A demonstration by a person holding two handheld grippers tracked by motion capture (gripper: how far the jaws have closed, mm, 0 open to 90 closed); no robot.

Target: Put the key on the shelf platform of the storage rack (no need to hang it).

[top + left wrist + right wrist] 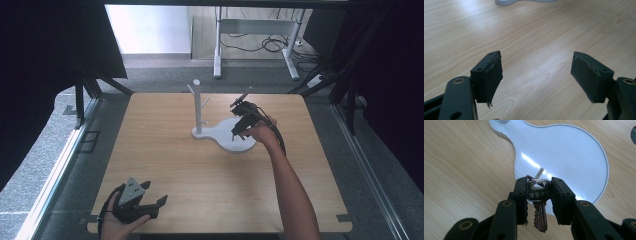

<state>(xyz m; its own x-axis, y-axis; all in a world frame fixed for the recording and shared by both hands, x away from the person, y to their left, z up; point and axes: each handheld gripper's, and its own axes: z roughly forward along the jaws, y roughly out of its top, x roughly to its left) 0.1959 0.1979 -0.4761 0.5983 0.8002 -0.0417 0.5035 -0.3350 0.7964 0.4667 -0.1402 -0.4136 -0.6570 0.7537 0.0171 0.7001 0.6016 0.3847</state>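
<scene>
A white stand with an upright post (197, 105) and side pegs rises from a round white base (235, 136) at the table's middle. Over that base my right gripper (241, 127) is shut on a bunch of silver keys (538, 198). Its pads clamp the head of one key, whose blade hangs down between the jaws; a key ring (535, 180) and a second key poke out above. The white base (564, 157) lies just beneath. My left gripper (151, 204) rests in a hand at the table's near left corner, open, with bare wood between its pads (491, 76).
The wooden table (165, 150) has bare surface all around the stand. A metal desk frame (255, 37) with cables stands on the floor beyond the far edge. Dark curtains hang at both sides.
</scene>
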